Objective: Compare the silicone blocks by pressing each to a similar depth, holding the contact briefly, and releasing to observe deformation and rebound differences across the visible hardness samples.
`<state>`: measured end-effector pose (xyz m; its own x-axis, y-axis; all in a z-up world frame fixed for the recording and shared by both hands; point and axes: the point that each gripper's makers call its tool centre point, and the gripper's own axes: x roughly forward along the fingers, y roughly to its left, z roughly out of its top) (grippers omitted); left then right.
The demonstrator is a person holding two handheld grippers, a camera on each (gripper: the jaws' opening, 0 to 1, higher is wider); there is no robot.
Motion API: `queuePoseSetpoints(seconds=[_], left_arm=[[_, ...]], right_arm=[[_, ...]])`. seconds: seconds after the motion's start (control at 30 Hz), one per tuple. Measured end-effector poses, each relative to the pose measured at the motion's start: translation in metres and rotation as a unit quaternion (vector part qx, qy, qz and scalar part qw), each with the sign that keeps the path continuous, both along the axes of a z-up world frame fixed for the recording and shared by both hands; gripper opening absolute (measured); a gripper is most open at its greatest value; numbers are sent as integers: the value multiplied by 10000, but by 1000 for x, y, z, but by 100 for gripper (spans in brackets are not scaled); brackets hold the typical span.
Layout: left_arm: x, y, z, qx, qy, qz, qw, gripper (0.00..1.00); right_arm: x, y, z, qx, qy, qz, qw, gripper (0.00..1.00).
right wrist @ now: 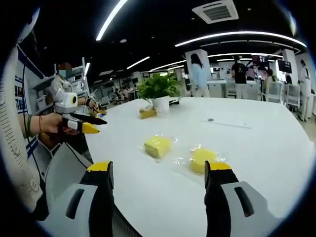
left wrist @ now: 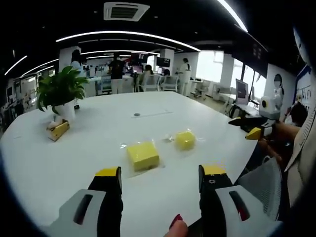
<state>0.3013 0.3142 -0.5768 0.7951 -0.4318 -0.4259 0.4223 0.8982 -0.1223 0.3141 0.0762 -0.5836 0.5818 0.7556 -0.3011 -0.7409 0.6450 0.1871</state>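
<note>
On white table (left wrist: 98, 133): square yellow block (left wrist: 143, 156) and rounder yellow block (left wrist: 185, 140), side by side, apart, each on clear film. Left gripper (left wrist: 160, 180) above near edge, jaws wide, empty. Right gripper (right wrist: 158, 174) likewise wide, empty. Potted plant (right wrist: 158, 91) farther back.

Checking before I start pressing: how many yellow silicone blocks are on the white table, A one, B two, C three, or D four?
B, two: a square yellow block and a rounder yellow block lie apart on the white table, each on clear wrap.
</note>
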Motion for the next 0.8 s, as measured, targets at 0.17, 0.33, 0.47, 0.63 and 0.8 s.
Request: queuePoseSetpoints(seconds=[0.17, 0.33, 0.47, 0.63, 0.8], left_arm=[[6, 3, 0, -59, 153, 69, 9998, 62], [19, 2, 7, -725, 292, 178, 9968, 62], [40, 8, 14, -1636, 364, 608, 9840, 64], [62, 14, 13, -1960, 340, 783, 9769, 64], [79, 14, 9, -2294, 319, 831, 9693, 63]], right_arm=[[1, -1, 0, -1, 4, 1, 10000, 70], [1, -2, -3, 15, 47, -17, 10000, 70], [1, -2, -6, 7, 105, -26, 9999, 70], [3, -3, -7, -10, 133, -63, 9999, 70], [7, -8, -8, -40, 182, -169, 9997, 71]])
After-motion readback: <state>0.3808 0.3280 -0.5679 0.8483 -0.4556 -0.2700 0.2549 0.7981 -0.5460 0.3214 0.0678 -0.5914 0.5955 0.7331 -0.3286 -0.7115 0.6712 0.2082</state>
